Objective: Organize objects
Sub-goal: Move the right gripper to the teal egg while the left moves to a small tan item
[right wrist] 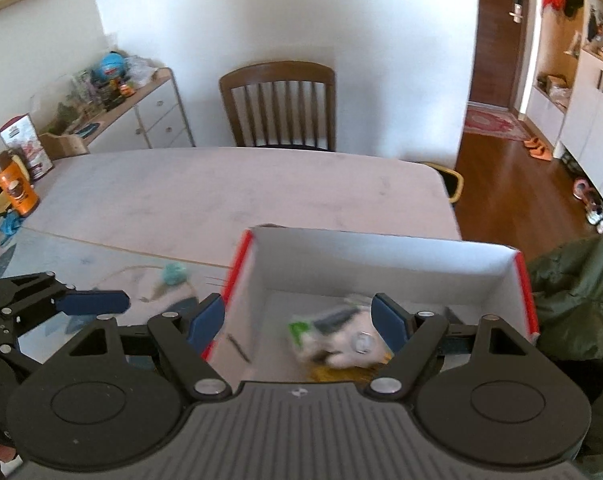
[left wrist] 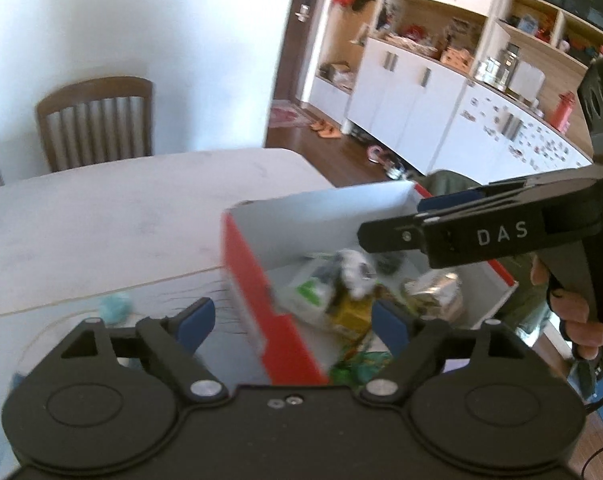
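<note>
- A cardboard box (right wrist: 381, 264), red outside and white inside, is sitting open-topped at the near edge of the pale table (right wrist: 237, 188).
- Inside it, a heap of small packets (right wrist: 337, 340) is lying blurred: a white pouch with a green patch, something yellow beneath, and a shiny crinkled bag (left wrist: 433, 292) towards the right wall (details too smeared to read).
- The left gripper (left wrist: 293, 320) is hovering over the box's red left wall, jaws spread wide and holding nothing.
- The right gripper (right wrist: 297, 320) is hanging above the box, jaws wide apart and empty, one blue pad outside the left wall.
- A teal ball (right wrist: 175, 273) is resting on the table just left of the box.
- A wooden chair (right wrist: 279, 104) is standing at the table's far side.
</note>
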A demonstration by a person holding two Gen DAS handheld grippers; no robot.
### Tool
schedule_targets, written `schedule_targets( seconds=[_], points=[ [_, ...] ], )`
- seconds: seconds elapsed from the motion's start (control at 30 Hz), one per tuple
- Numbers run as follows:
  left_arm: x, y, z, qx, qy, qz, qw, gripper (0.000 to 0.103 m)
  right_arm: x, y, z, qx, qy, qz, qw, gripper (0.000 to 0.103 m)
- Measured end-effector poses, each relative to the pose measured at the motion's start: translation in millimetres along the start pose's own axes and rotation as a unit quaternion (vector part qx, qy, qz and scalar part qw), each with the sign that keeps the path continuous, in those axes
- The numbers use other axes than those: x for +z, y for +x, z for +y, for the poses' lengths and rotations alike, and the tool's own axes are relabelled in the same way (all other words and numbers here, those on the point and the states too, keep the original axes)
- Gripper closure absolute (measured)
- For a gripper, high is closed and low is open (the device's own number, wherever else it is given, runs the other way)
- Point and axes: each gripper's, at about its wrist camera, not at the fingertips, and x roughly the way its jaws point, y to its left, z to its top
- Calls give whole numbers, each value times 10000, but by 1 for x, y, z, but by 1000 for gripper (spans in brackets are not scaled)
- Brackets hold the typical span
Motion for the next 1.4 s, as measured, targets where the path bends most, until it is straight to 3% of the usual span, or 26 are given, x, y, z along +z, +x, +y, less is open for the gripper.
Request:
schedule_targets(
  seconds=[0.37,0.67,0.9,1.07,1.4],
  points=[
    [-30,-53,73,804,-431,-194,9956,4,17,24,81,487,-389,77,9980,23],
    [-70,-103,145,1547,-947,-383,9827,1,23,60,133,628,-608,273,9958,23],
    [-117,-144,214,2288,-1729,-372,9573,1,23,94,157,474,-690,501,9952,23],
    [-144,-174,260,2816,-2201,-345,9333,1,21,121,169,324,-655,661,9951,23],
    [-209,-224,337,3619,-3211,-200,8749,1,18,175,181,16,-479,954,9943,23]
  ],
)
